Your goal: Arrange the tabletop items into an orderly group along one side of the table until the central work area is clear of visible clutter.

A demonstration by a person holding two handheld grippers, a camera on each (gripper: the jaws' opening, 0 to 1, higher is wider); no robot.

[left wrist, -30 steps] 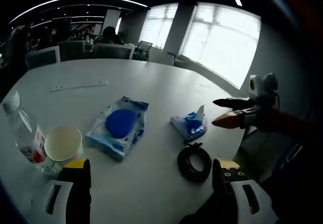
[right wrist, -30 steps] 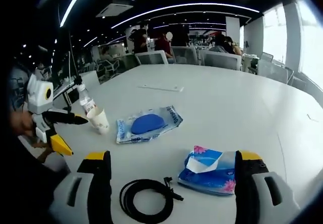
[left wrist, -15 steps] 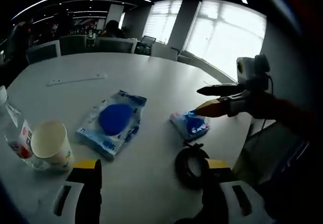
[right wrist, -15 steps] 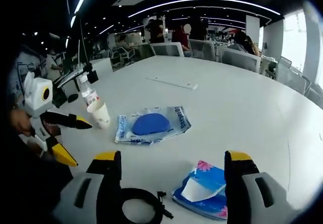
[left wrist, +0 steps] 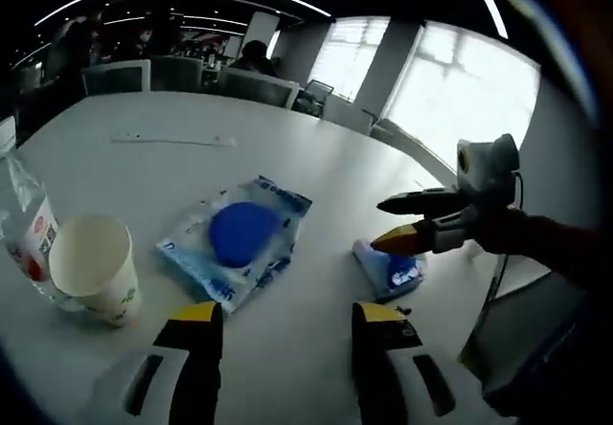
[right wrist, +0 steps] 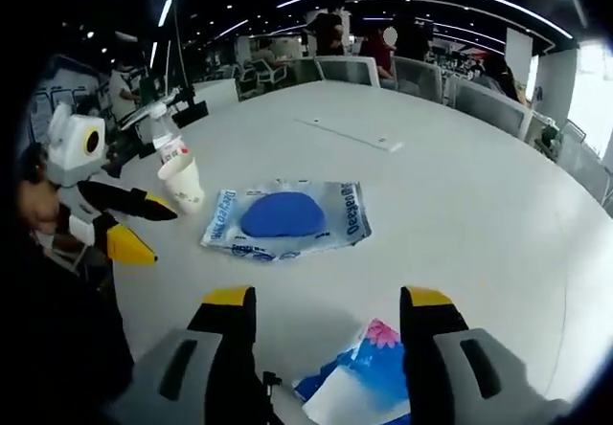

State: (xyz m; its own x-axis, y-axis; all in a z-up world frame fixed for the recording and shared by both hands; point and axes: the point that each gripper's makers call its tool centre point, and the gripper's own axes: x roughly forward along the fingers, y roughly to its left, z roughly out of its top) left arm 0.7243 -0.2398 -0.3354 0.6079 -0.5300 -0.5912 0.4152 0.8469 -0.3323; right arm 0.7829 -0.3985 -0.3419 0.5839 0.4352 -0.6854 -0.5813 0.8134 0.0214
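The right gripper point(right wrist: 326, 301) hovers released over the blue floral tissue pack point(right wrist: 359, 391) at the frame's bottom; the left gripper point(left wrist: 285, 312) hangs released too. Best to straddle the pack's middle squarely, clear of the loose flap.

White round table point(left wrist: 316, 171) carries a paper cup point(left wrist: 93, 269), plastic bottle point(left wrist: 24, 234) touching it, blue wipes pack point(left wrist: 238, 240), tissue pack point(left wrist: 391, 270), and a thin white strip point(left wrist: 172, 140) farther back.
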